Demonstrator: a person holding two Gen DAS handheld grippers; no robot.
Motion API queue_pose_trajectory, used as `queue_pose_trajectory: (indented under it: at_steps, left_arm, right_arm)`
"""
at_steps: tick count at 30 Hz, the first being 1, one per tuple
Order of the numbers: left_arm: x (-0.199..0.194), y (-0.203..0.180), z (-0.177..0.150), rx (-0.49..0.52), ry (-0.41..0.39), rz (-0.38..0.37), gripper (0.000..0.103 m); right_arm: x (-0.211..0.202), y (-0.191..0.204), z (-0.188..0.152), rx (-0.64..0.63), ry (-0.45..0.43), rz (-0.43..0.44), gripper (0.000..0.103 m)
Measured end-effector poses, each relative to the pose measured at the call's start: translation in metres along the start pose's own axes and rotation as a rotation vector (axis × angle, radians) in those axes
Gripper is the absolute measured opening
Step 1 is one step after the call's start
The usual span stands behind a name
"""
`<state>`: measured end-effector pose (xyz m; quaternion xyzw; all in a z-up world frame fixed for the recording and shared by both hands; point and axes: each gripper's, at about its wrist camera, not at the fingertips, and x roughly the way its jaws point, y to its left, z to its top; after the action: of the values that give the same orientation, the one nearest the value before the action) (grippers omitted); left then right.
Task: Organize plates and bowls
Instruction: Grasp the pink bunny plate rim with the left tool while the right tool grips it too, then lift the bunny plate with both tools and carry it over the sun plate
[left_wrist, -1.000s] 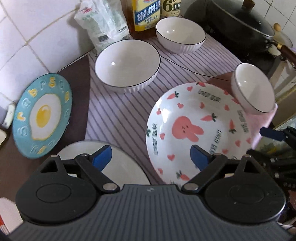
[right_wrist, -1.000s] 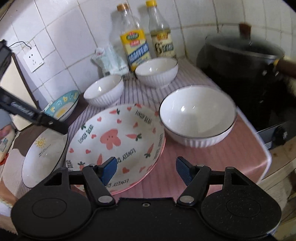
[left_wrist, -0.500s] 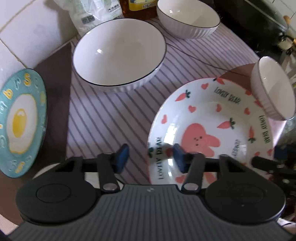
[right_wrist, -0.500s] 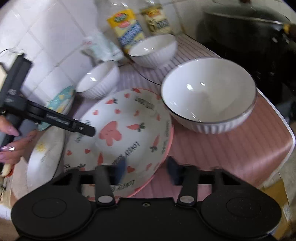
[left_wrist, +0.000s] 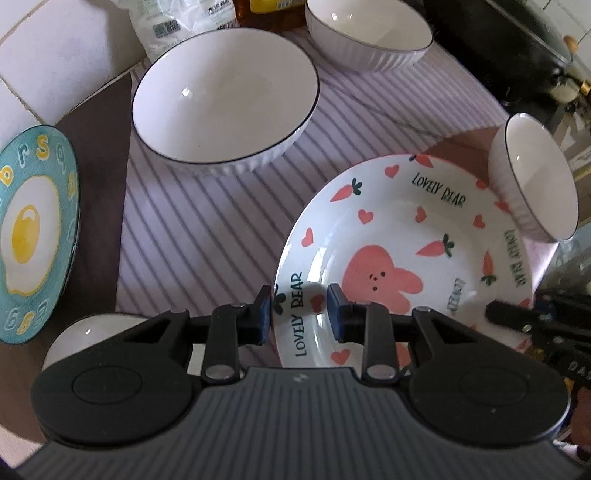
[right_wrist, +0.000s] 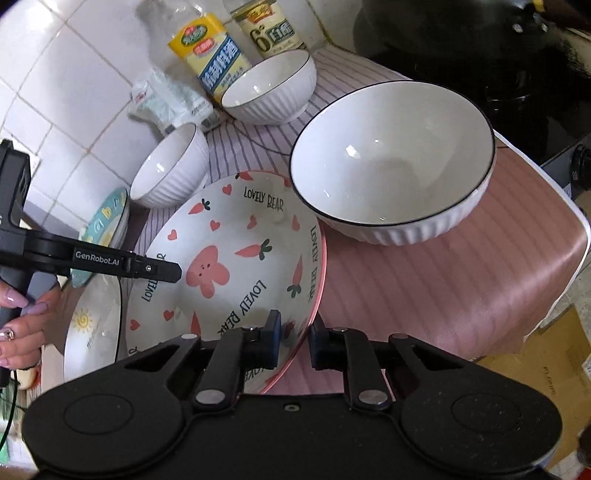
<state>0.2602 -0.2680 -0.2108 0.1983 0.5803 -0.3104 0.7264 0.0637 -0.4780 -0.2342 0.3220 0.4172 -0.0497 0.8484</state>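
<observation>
**Both tools close on the bunny plate's rim**

The bunny plate (right_wrist: 236, 266) — wide, shallow, glossy glazed ware printed with carrots and hearts — lies flat on the striped cloth (left_wrist: 207, 236) at the table's middle. The left tool (left_wrist: 300, 314) straddles its near-left rim and the right tool (right_wrist: 295, 341) its near-right rim; both have just been closing, jaws now narrow with the rim between them, though whether the pads press cannot be told. Sorting looks barely begun. Three ribbed white bowls with dark rims sit apart and unstacked: one (right_wrist: 391, 162) touching the plate's edge, one (left_wrist: 225, 99) beyond it, one (left_wrist: 369, 33) by the bottles (right_wrist: 210, 51). An egg plate (left_wrist: 33, 236) and a sun plate (right_wrist: 92, 325) lie separately at the left.
</observation>
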Motion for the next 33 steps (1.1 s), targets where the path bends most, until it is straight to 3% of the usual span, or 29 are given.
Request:
queue_pose_trajectory:
  at_steps: [2,4,10,12,13,15,19,29,33]
  left_arm:
    - [-0.009,-0.008,-0.006,0.042,-0.031,0.058,0.027]
    - [-0.017,-0.01,-0.011,0.049,-0.028,0.07,0.027]
    - [-0.025,-0.004,-0.035,-0.026,-0.03,0.049,0.026]
    - [-0.024,0.001,-0.037,-0.077,-0.033,0.023,0.025]
    - [-0.023,0.004,-0.039,-0.1,-0.041,-0.022,0.0]
    - [-0.027,0.003,-0.038,-0.174,-0.044,-0.205,0.0]
    - [-0.027,-0.027,-0.027,-0.148,-0.07,-0.126,0.0]
    - [-0.013,-0.017,-0.03,-0.14,-0.082,-0.027,0.003]
    - [-0.011,-0.006,-0.036,-0.12,-0.101,-0.047,0.016]
  right_arm:
    - [-0.006,0.006,0.003,-0.015,0.0,0.011,0.019]
    - [-0.013,0.011,0.005,-0.014,0.004,0.03,0.019]
    - [-0.035,0.016,0.016,0.007,-0.022,0.12,0.018]
    - [-0.039,0.023,0.021,-0.03,-0.035,0.107,0.017]
    - [-0.04,0.024,0.024,-0.037,-0.04,0.105,0.017]
    - [-0.038,0.023,0.03,-0.02,-0.024,0.146,0.017]
    - [-0.028,0.041,0.036,-0.083,-0.014,0.126,0.013]
    - [-0.022,0.031,0.026,-0.097,0.021,0.004,0.008]
    - [-0.019,0.004,0.01,-0.005,0.044,0.006,0.01]
